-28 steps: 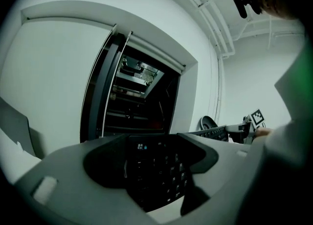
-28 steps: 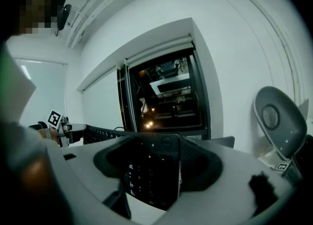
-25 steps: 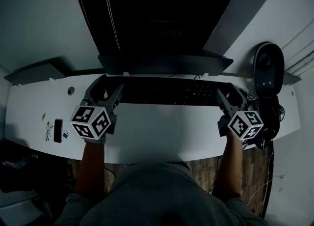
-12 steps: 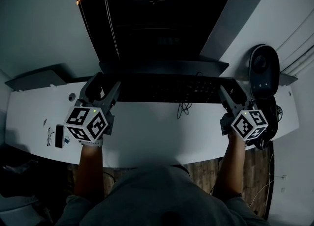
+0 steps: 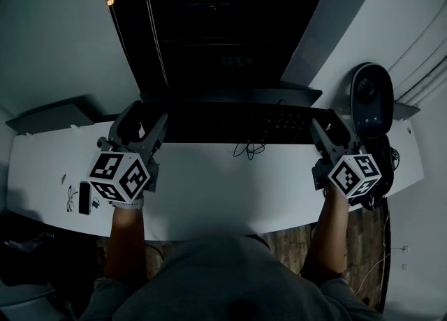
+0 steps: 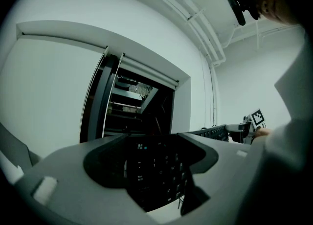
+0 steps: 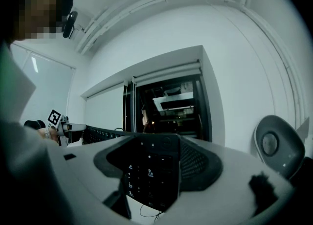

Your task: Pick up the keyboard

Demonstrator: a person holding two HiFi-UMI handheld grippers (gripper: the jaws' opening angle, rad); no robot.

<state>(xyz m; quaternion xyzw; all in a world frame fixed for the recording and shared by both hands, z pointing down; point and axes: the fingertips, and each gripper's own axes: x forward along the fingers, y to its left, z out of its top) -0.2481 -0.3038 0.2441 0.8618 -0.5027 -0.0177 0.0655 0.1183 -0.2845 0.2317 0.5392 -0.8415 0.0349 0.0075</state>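
Keyboard [image 5: 237, 125] sits at 12 o'clock from me and looks clear of the desk [image 5: 209, 194], with the cable [image 5: 250, 148] dangling beneath. Left gripper [image 5: 142, 125] pinches its 9 o'clock end, right gripper [image 5: 327, 130] its 3 o'clock end. My call: raise both ends evenly, no twist, and mind the cable snagging. Forearms reach straight ahead, grippers level.

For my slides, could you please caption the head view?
The left gripper and right gripper hold a black keyboard by its ends above the desk, cable dangling.
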